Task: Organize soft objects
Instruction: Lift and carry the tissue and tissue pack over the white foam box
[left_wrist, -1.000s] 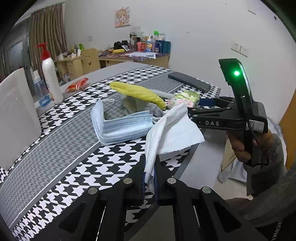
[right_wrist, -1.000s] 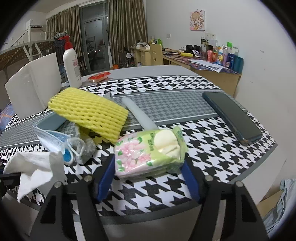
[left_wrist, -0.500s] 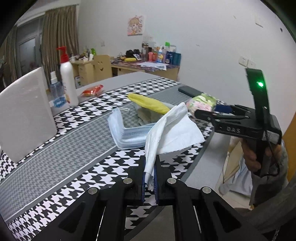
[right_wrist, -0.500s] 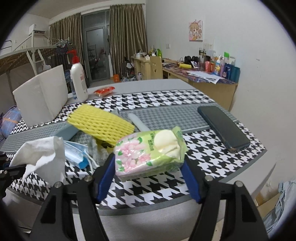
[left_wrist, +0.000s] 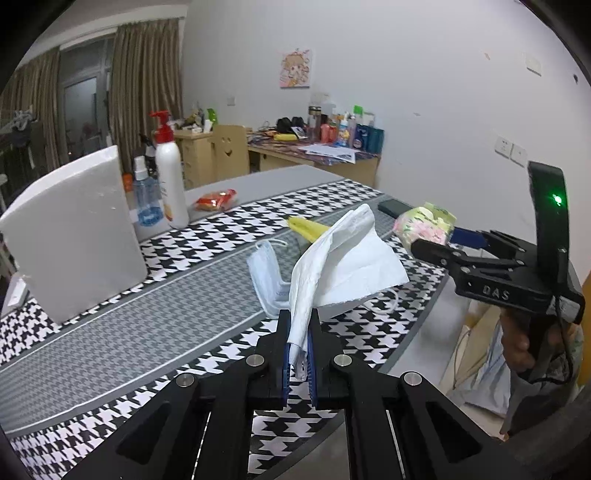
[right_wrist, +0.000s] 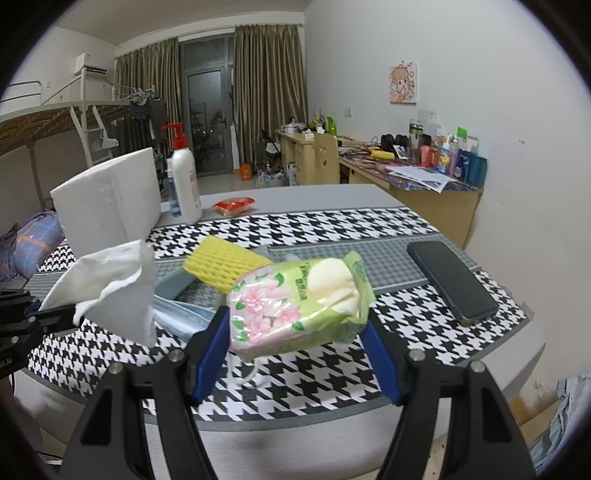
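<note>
Left hand-held gripper (left_wrist: 298, 332) pinches a white tissue (left_wrist: 343, 266), lifted above the near edge of the counter (left_wrist: 147, 325). Right hand-held gripper (right_wrist: 295, 332) clamps a tissue pack (right_wrist: 299, 299), also in the air. A face mask (left_wrist: 266, 277) and a yellow foam net (right_wrist: 225, 262) lie on the counter, so I judge the sorting about half done.

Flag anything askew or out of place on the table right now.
The face masks lie in a loose, sagging heap with an ear loop trailing over the tablecloth, and the yellow foam net rests tilted across a grey item. Nothing spilled or visibly damaged.
</note>
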